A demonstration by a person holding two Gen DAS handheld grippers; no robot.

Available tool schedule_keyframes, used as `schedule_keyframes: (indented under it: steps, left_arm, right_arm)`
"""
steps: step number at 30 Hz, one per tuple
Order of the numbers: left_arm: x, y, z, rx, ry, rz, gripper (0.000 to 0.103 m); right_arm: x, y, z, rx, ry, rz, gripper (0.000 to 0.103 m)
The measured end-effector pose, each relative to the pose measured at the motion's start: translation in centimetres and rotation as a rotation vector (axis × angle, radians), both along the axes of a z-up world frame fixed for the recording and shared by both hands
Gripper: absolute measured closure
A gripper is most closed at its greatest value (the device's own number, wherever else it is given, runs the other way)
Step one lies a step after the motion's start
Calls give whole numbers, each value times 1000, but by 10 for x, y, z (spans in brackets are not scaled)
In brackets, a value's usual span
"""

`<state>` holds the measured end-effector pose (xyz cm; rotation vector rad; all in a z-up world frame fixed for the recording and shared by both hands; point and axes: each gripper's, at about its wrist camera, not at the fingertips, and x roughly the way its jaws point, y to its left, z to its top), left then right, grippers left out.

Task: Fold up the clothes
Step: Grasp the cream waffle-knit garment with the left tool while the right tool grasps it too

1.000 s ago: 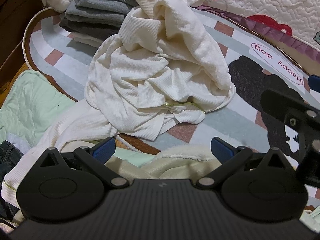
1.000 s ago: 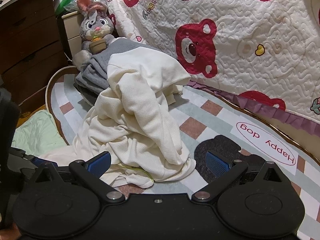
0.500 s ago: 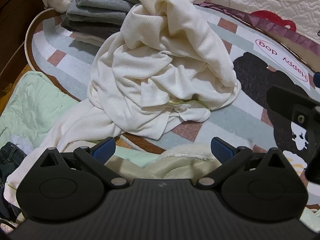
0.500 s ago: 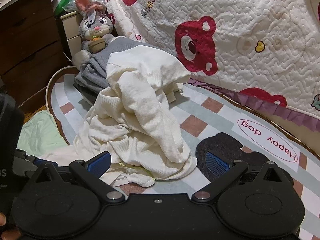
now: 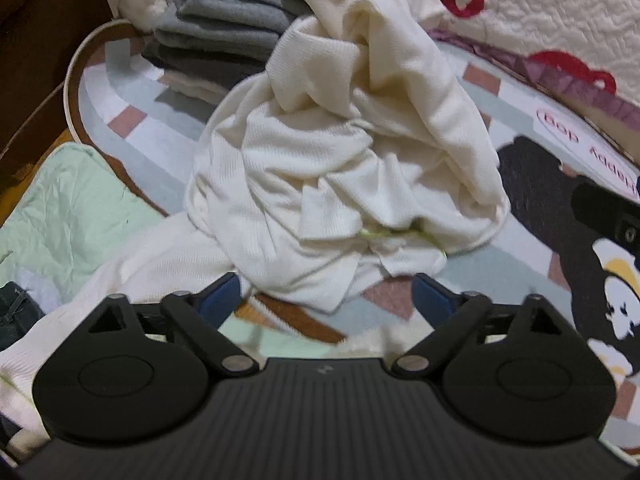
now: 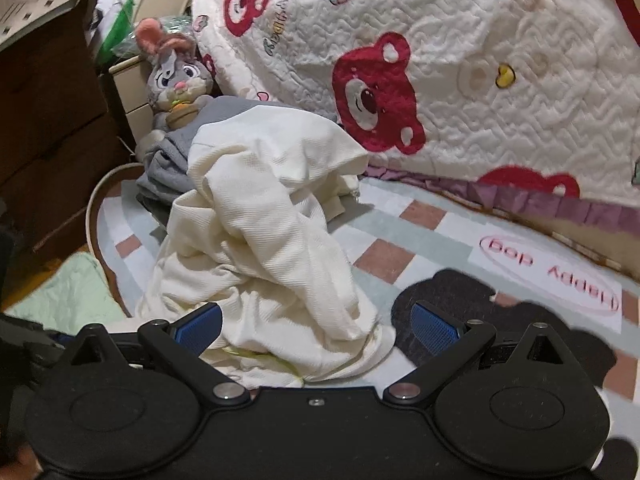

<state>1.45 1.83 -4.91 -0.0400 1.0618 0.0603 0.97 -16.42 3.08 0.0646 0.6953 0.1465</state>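
from the left wrist, a crumpled cream waffle-knit garment (image 5: 344,168) is seen heaped on a patchwork rug (image 5: 132,92), in front of a stack of folded grey clothes (image 5: 224,28). the left gripper (image 5: 326,298) is held spread above the garment's lower hem, its jaws closing, with no cloth pinched between the blue pads (image 5: 430,298).

from the right wrist, the same garment (image 6: 264,248) is shown before a bear-print quilt (image 6: 440,60) and a plush rabbit (image 6: 176,80). the right gripper (image 6: 316,326) is spread wide, nothing gripped.
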Motion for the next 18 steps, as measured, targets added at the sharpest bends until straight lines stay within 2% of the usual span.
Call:
schedule_keyframes:
  steps: [4, 6, 8, 10, 14, 18]
  left_arm:
    - [4, 12, -15, -36, -14, 36, 22]
    - [7, 22, -20, -67, -14, 72, 33]
    - [10, 33, -25, -91, -11, 107, 48]
    - [13, 40, -27, -95, -13, 127, 55]
    - [34, 47, -26, -163, -11, 160, 56]
    - [74, 54, -21, -193, -3, 211, 55]
  right_arm:
    - [4, 2, -19, -63, -46, 51, 1]
    - [9, 0, -30, -74, -39, 82, 1]
    - [16, -1, -37, -74, -22, 115, 1]
    - [25, -2, -39, -78, -26, 152, 1]
    - [53, -6, -43, -26, -43, 238, 1]
    - [98, -5, -65, -43, 39, 227, 1]
